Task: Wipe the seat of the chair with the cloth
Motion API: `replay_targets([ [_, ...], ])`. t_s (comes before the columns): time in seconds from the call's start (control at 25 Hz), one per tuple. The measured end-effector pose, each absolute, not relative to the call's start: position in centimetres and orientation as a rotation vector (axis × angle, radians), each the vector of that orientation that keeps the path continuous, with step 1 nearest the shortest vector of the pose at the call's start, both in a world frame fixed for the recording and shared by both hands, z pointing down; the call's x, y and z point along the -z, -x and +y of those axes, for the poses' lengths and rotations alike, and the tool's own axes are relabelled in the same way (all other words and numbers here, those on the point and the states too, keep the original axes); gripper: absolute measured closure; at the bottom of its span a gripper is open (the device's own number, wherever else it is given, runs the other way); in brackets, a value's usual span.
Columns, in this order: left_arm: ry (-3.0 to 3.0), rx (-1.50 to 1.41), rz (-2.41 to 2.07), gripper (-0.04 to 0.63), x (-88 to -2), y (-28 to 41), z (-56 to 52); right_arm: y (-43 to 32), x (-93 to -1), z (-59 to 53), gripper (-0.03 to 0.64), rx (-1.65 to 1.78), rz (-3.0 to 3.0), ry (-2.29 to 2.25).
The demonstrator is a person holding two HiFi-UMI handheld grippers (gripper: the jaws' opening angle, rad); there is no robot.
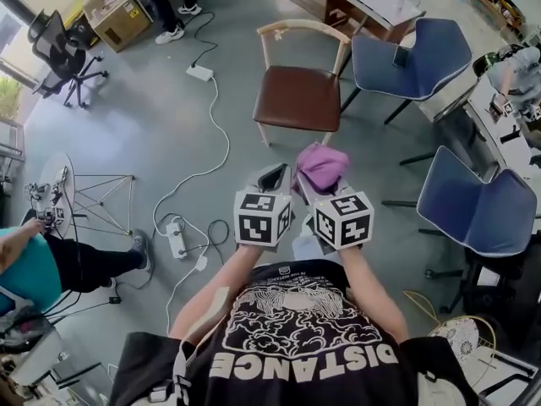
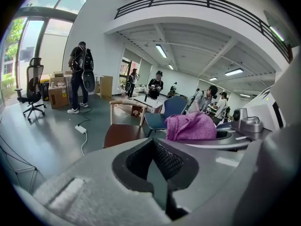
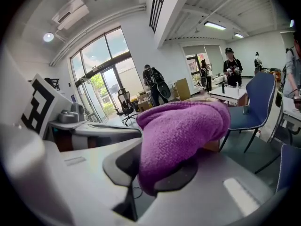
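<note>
A wooden chair with a brown seat (image 1: pixel 297 98) stands on the grey floor ahead of me, some way beyond both grippers. My right gripper (image 1: pixel 314 184) is shut on a purple cloth (image 1: pixel 319 166), which bunches up over its jaws. In the right gripper view the cloth (image 3: pixel 181 131) fills the middle and hides the fingertips of that gripper (image 3: pixel 155 173). My left gripper (image 1: pixel 272 180) hangs beside it, jaws together and holding nothing. The left gripper view shows its gripper (image 2: pixel 157 173), the chair (image 2: pixel 123 134) and the cloth (image 2: pixel 190 127) to the right.
Two blue chairs (image 1: pixel 412 57) (image 1: pixel 473 205) stand to the right of the wooden one, with a desk (image 1: pixel 372 2) behind. A power strip and white cables (image 1: pixel 177 239) lie on the floor at left. A seated person (image 1: pixel 51 260) is at far left.
</note>
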State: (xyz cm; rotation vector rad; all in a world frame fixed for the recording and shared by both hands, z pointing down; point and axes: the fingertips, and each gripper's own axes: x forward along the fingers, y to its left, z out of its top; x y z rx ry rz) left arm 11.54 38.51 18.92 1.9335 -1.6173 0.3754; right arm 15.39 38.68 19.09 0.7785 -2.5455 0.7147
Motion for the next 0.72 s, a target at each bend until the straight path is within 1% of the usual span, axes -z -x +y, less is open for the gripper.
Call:
replay_targets([
  [0.32,-1.864,-0.413,-1.634,0.6,-20.1,-13.2,31.5,-16.6,-20.5,31.6,0.555,-0.775,-2.538,-0.687],
  [0.72,-1.848,-0.444,-1.658,0.6,-20.9,-12.5,26.6,-16.3,-21.0,26.6,0.555,-0.803,-2.562,-0.647],
])
